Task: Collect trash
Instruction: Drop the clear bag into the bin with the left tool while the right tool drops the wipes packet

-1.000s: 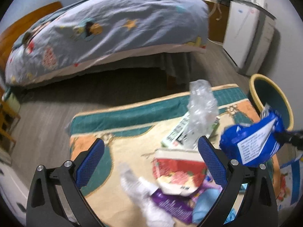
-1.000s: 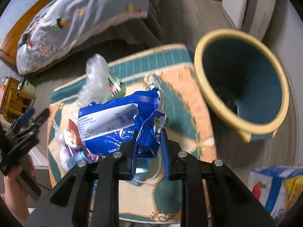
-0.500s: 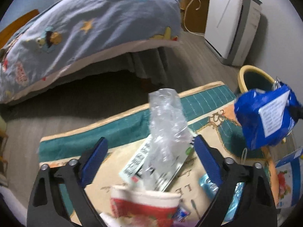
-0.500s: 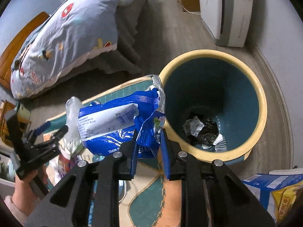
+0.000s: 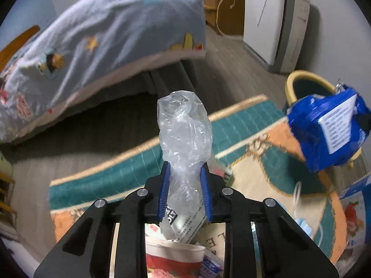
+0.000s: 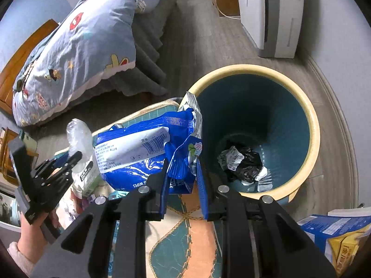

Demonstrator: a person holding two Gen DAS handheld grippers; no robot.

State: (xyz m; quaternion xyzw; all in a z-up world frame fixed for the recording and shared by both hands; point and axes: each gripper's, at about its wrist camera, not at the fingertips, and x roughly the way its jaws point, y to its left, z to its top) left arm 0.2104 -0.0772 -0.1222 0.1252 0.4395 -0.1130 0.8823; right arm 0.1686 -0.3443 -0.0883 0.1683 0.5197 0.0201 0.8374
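My left gripper (image 5: 184, 186) is shut on a crumpled clear plastic wrapper (image 5: 184, 136) that sticks up between its blue pads; it also shows in the right wrist view (image 6: 78, 136). My right gripper (image 6: 182, 178) is shut on a blue wet-wipes pack (image 6: 143, 155), held in the air just left of the bin's rim; the pack also shows in the left wrist view (image 5: 329, 129). The round bin (image 6: 313, 125), blue inside with a yellow rim, holds some black and white trash (image 6: 243, 164) at its bottom.
A patterned teal and orange rug (image 5: 266, 162) carries more litter, including a red and white paper cup (image 5: 174, 259). A bed with a blue quilt (image 5: 104, 37) stands behind it. A white appliance (image 5: 273, 18) stands by the wall. Cartons (image 6: 336, 236) lie right of the bin.
My left gripper has closed on the clear plastic wrapper, which stood between its open fingers before. My right gripper has carried the blue pack closer to the bin's rim.
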